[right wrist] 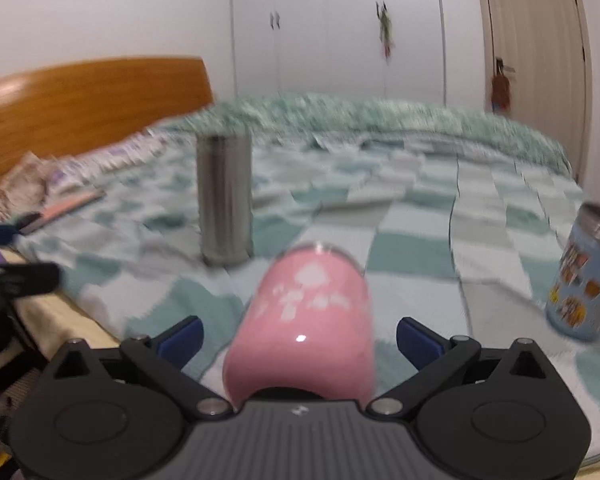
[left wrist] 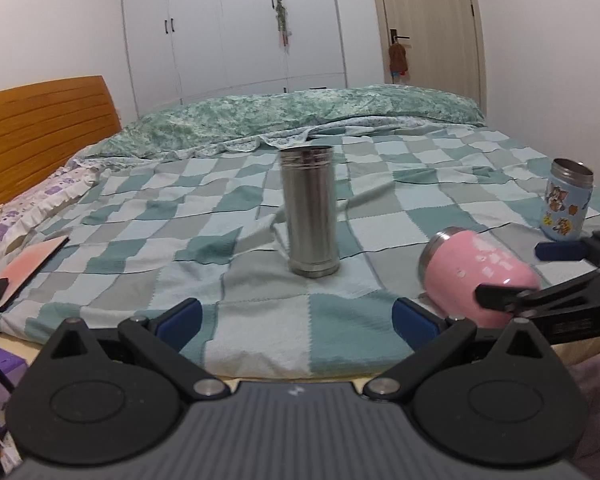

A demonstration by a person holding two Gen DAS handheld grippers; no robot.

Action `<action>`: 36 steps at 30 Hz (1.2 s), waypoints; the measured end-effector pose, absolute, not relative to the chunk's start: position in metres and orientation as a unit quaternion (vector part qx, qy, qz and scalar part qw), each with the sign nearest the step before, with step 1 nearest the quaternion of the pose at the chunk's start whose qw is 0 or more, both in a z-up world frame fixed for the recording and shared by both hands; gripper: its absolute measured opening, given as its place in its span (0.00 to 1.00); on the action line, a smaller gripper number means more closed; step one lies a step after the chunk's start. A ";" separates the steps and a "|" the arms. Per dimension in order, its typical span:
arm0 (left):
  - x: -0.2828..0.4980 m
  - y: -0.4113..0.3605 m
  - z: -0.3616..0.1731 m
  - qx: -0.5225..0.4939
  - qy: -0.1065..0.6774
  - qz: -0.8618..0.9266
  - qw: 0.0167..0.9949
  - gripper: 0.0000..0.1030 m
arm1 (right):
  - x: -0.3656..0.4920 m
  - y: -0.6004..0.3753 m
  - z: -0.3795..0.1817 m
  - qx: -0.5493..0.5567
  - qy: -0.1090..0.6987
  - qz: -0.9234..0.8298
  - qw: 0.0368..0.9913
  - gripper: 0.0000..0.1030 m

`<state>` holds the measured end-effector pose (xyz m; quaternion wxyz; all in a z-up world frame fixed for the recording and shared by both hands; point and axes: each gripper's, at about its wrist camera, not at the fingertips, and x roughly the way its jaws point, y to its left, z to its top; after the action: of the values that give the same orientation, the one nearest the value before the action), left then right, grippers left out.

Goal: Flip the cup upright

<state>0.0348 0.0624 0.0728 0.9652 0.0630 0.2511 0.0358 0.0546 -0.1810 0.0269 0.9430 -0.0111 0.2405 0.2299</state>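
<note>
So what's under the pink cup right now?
The pink cup lies on its side on the checked blanket, between the open right gripper's fingers. The patch of blanket directly beneath it is hidden.

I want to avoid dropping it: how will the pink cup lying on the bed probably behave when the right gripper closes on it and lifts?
The pink cup lies on its side, so it may roll if nudged. Its glossy surface could slip between the fingers of the right gripper, whose jaws stand open around it. The soft checked blanket probably damps rolling.
</note>
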 end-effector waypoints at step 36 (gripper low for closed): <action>0.215 -0.069 0.043 0.009 0.484 0.015 0.875 1.00 | 0.095 -0.334 -0.015 0.034 0.227 0.215 0.949 1.00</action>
<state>0.2151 -0.0687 0.0430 0.8747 0.0091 0.4843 0.0154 0.0947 -0.3340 -0.0145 0.9492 0.0339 0.2270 0.2155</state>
